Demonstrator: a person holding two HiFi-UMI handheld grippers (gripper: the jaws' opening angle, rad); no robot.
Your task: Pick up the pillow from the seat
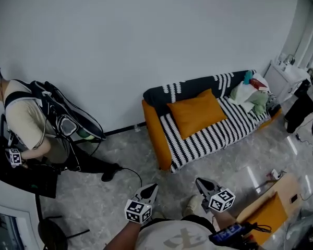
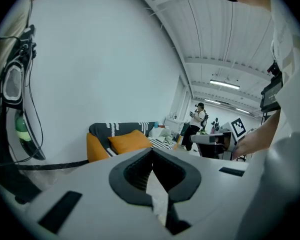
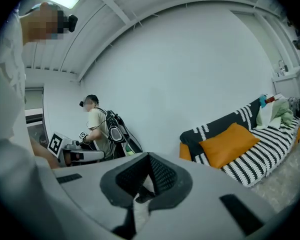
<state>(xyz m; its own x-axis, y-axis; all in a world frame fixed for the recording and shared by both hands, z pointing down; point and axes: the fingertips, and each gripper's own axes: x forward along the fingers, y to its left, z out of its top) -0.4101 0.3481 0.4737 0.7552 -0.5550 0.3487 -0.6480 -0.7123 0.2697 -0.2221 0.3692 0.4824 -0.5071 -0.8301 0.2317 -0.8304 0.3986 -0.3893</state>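
Pillow (image 1: 196, 113) seemingly leans on striped sofa (image 1: 224, 132); left hand-held gripper (image 1: 151, 188), right hand-held gripper (image 1: 200, 182) both pressed together.

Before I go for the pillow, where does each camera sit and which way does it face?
Head view: on the person's head, looking steeply down at floor, sofa and orange pillow; own torso, left tool and right tool at the bottom.
Left gripper view: rides the left tool, looking along its shut jaws toward the sofa; own arm at right.
Right gripper view: rides the right tool, along its shut jaws; sofa right, another person left, own shirt far left.
Shared: all three show the pillow on the sofa seat.
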